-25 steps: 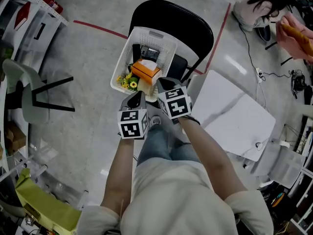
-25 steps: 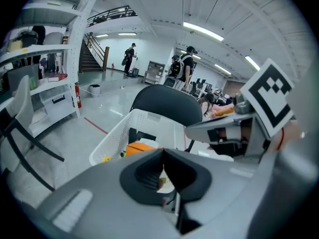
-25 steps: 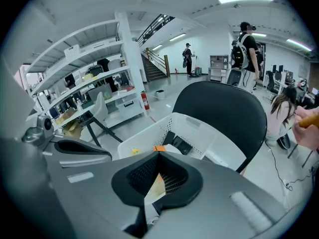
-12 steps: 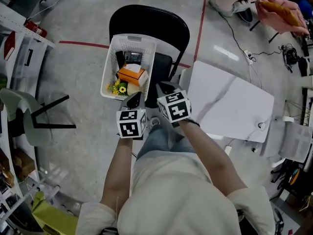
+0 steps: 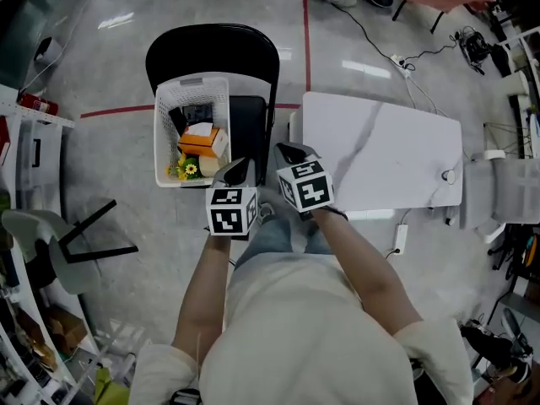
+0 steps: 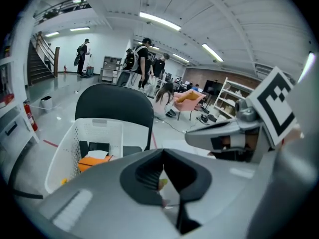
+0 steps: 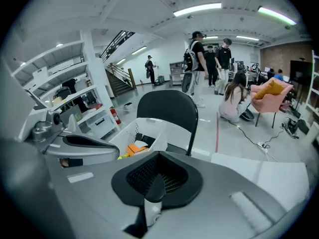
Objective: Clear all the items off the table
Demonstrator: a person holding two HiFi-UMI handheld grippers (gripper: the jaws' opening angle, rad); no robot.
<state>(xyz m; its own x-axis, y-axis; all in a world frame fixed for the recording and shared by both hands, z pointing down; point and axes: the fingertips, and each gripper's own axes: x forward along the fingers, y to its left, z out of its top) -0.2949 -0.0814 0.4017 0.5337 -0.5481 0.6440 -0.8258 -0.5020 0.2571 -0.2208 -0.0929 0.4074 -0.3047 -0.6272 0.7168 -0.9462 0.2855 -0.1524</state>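
Observation:
A white basket (image 5: 164,133) rests on the seat of a black chair (image 5: 211,53) and holds an orange box (image 5: 198,140), yellow flowers (image 5: 184,169) and dark items. To its right stands the white marbled table (image 5: 380,146), whose top shows nothing on it. My left gripper (image 5: 235,172) and right gripper (image 5: 292,153) hover side by side in front of the person, between the chair and the table's near left corner. Both are shut with nothing in them. The left gripper view shows closed jaws (image 6: 162,156) with the basket (image 6: 70,148) beyond. The right gripper view shows the same (image 7: 157,158).
A red tape line (image 5: 305,24) and cables (image 5: 396,53) cross the floor beyond the table. White shelving (image 5: 25,142) and a grey chair (image 5: 51,251) stand at the left. Several people (image 7: 209,68) stand and sit farther back in the room. More clutter lies right of the table.
The view has swung right: chair and basket have slid toward the picture's left, and the whole table has come into sight. Both shut grippers have moved along, still side by side.

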